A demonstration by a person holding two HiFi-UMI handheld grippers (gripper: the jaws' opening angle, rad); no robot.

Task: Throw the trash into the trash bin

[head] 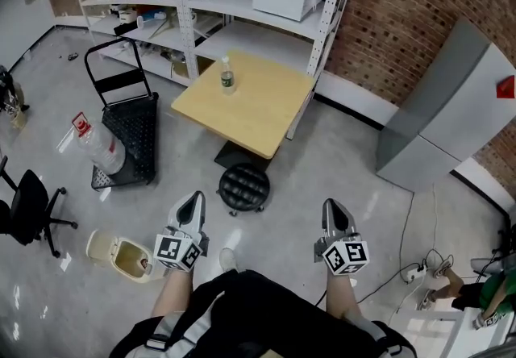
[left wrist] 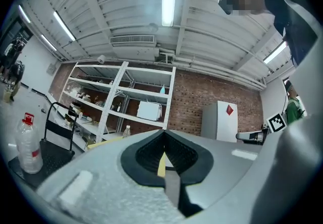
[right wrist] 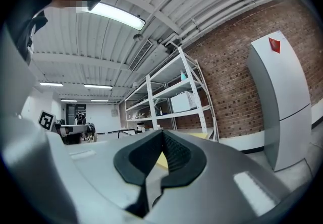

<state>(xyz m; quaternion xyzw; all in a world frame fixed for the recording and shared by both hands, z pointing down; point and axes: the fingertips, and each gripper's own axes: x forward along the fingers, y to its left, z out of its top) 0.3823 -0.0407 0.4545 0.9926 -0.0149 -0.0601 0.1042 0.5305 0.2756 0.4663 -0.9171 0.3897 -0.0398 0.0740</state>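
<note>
A small clear bottle (head: pixel 228 77) stands upright on the yellow wooden table (head: pixel 258 118); the left gripper view shows that bottle (left wrist: pixel 126 130) far ahead. A beige trash bin (head: pixel 127 258) with its lid open sits on the floor at the lower left. My left gripper (head: pixel 193 201) hangs just right of the bin, shut and holding nothing, and its pads (left wrist: pixel 151 153) meet. My right gripper (head: pixel 333 210) is level with it, also shut with nothing in it, fingers (right wrist: pixel 176 153) together. Both point toward the table, well short of it.
A black round stool (head: pixel 243 187) stands between me and the table. A black cart (head: pixel 129 135) at the left carries a large plastic bottle (head: pixel 101 148). White shelving (head: pixel 242 2) backs the table. A grey cabinet (head: pixel 451 114) stands at the right, an office chair (head: pixel 28 207) far left, and cables (head: pixel 419 272) lie lower right.
</note>
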